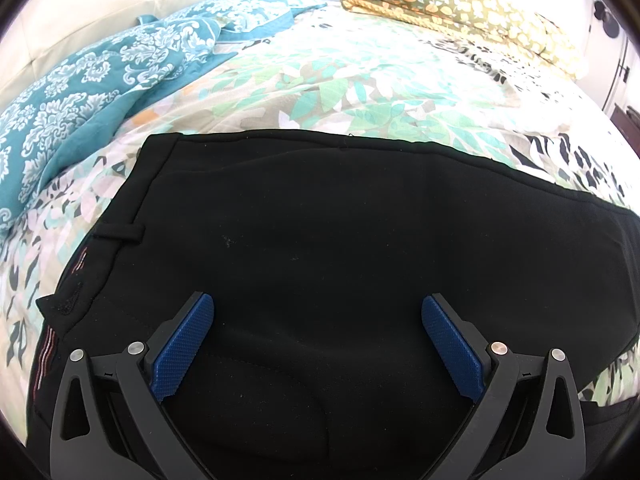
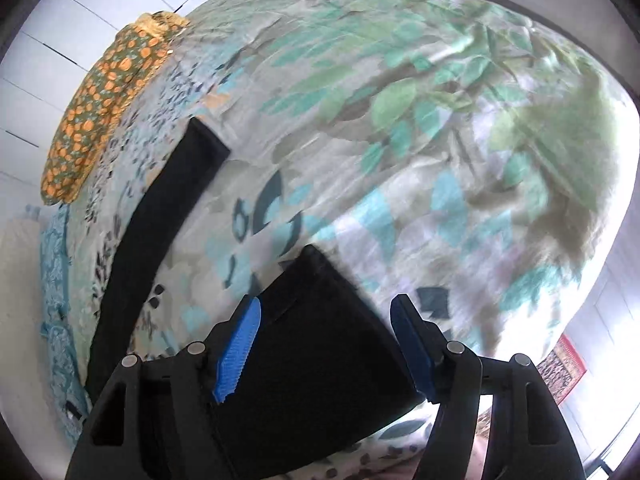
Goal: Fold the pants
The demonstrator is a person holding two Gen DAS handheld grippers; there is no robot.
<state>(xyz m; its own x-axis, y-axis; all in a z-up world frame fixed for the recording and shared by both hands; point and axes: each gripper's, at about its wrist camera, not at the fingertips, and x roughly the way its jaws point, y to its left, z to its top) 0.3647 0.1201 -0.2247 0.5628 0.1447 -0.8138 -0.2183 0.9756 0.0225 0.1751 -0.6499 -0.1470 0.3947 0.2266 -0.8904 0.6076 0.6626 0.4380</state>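
**Over the pants, both jaws released: folding barely begun**

Between the left gripper's (image 1: 318, 340) spread blue pads lies only flat black cloth; the jaws are wide apart and grasp nothing, hovering over the seat of the pants (image 1: 320, 240). Just beyond to the left runs the waistband, with a belt loop (image 1: 120, 234) showing, and the far edge of the garment lies straight across the bed (image 1: 340, 80).

The right gripper (image 2: 326, 344) is likewise released, its jaws standing either side of a leg end (image 2: 316, 320) without visibly pinching it; blur makes it hard to say whether it touches the cloth. Further left the other leg (image 2: 160, 220) stretches away separately, well apart from the near one.

Judging by this, the pants are spread out flat on the bed with legs splayed, and no fold is made yet. Bringing one leg onto the other, then folding lengthwise, all appears left to do.

Past the pants sit a teal blanket (image 1: 100, 80) on the left and a patterned pillow (image 1: 460, 4) at the far side.
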